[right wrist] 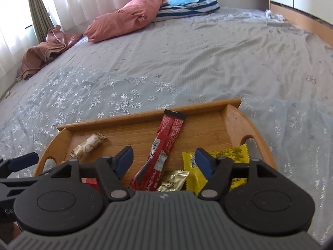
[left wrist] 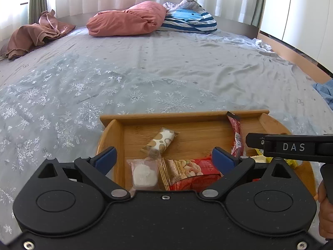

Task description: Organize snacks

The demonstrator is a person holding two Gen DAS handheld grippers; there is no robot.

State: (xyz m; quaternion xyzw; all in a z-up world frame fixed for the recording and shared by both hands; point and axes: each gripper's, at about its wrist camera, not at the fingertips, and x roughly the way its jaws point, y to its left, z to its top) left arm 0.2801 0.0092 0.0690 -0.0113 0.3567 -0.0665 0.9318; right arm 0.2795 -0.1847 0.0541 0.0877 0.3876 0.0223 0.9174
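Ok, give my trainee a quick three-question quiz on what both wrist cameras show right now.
1. True or false: the wooden tray sits on a bed.
2. Which packet leans on the tray's far wall? A) long red stick packet B) yellow packet C) gold packet
3. Fill in: both the left gripper and the right gripper have their jaws ____, with nothing held.

Key: 1 true; 2 A; 3 open.
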